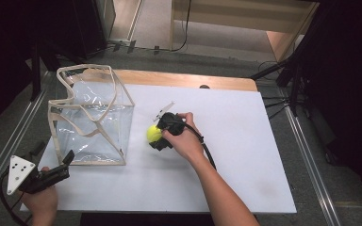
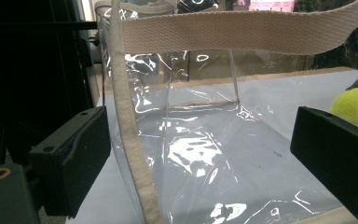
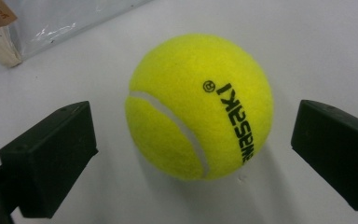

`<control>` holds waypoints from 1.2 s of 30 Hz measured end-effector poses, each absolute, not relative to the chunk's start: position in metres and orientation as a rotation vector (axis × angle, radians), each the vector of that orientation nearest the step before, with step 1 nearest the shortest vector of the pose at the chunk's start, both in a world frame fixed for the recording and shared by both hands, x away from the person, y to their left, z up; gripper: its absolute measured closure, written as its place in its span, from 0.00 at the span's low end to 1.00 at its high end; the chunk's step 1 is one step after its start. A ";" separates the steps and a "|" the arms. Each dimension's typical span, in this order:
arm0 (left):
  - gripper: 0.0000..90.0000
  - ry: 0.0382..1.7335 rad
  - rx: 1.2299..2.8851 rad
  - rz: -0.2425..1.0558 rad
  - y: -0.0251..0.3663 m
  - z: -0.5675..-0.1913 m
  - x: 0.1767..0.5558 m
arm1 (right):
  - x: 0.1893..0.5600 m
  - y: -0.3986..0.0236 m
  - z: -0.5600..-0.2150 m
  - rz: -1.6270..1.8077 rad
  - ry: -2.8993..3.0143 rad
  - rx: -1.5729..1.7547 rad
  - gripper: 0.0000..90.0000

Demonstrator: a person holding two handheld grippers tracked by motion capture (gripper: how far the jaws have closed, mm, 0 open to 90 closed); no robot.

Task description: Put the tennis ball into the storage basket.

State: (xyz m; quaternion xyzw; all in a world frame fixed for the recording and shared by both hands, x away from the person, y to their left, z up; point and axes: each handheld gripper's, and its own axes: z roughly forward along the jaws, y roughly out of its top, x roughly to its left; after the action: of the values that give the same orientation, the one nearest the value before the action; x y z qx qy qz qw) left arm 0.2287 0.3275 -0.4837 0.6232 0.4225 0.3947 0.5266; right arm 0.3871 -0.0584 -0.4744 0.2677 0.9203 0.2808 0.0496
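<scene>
The high view looks forward and down from the near side, taking in the whole white tabletop [image 1: 245, 155]. The left gripper view sits low at the near left corner, close against the clear bag [image 2: 200, 140] and facing right across the tabletop. The right gripper view looks steeply down, very close to the tennis ball [image 3: 198, 106]. All three views share ball and bag.

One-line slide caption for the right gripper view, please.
Open right gripper straddles a yellow tennis ball resting on the white table.
</scene>
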 end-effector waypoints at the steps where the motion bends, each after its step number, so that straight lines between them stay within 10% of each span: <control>1: 0.06 1.010 1.490 0.943 0.327 -0.484 0.229 | 0.387 -0.058 -0.475 0.857 2.801 0.816 0.04; 36: 0.06 1.011 1.488 0.943 0.328 -0.484 0.229 | 0.395 -0.043 -0.485 0.821 2.791 0.796 0.26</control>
State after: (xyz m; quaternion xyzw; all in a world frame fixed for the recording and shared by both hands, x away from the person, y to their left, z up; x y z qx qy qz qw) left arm 0.2289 0.3277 -0.4836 0.6226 0.4230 0.3944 0.5271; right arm 0.3947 -0.0434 -0.4847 0.2635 0.9235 0.2716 0.0625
